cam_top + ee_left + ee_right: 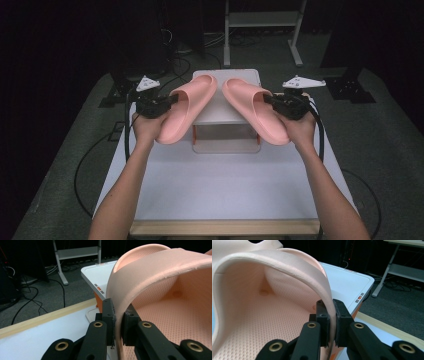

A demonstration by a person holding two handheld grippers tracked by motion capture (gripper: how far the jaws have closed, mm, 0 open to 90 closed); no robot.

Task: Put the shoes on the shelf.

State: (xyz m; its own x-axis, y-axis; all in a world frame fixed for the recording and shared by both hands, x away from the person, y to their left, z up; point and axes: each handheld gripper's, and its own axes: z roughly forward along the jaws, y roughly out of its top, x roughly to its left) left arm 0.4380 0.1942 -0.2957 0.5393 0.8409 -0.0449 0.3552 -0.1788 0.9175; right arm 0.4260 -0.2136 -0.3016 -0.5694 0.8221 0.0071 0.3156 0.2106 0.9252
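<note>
Two pink foam slippers hang in the air above the white table [220, 185]. My left gripper [172, 99] is shut on the strap of the left slipper [186, 108]; in the left gripper view the black jaws pinch the strap edge [117, 315] from both sides. My right gripper [268, 100] is shut on the strap of the right slipper [257, 110], and the right gripper view has the strap wall [331, 312] squeezed between its jaws. Both slippers tilt with toes toward the far side, over a white stand [227, 107].
The small white stand [100, 277] with orange legs sits at the table's far middle. Cables run over the grey floor [75, 165] at the left. A metal frame [262, 20] stands behind. The table's wooden front edge [225, 227] lies near the person.
</note>
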